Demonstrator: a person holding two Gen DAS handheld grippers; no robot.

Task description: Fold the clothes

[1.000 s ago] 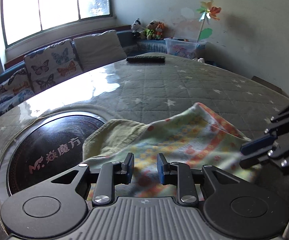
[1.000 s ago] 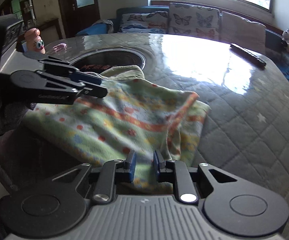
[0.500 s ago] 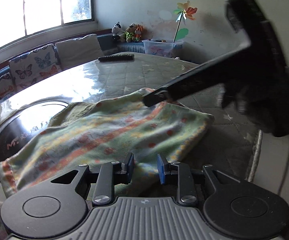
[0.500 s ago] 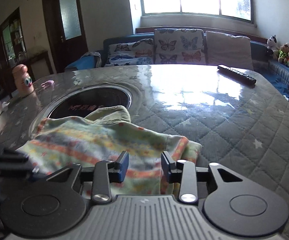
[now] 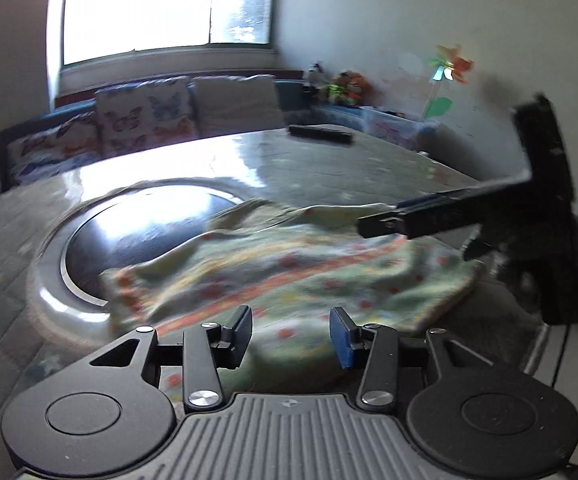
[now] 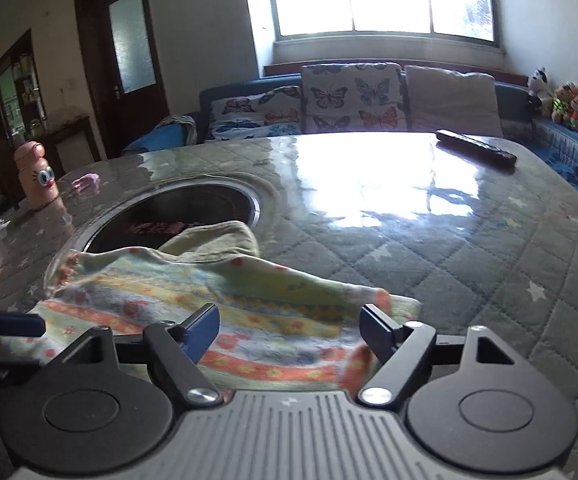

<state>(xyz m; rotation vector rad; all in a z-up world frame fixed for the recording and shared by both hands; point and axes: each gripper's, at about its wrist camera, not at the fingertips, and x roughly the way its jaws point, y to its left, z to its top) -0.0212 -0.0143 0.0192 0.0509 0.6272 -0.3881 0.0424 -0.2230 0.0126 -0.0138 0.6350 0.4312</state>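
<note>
Both the left gripper [image 5: 291, 334] and right gripper [image 6: 289, 330] hover jaws apart over the striped, flower-dotted pastel towel [image 6: 225, 300] lying on the quilted grey table [image 6: 469, 240], partly covering the round black inset plate [image 6: 185, 208] whose red lettering is unreadable.

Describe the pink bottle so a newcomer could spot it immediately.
Start at the round black inset in the quilted table. Look past its left rim toward the dark door: the pink bottle stands upright there, the only thing with cartoon eyes.
</note>
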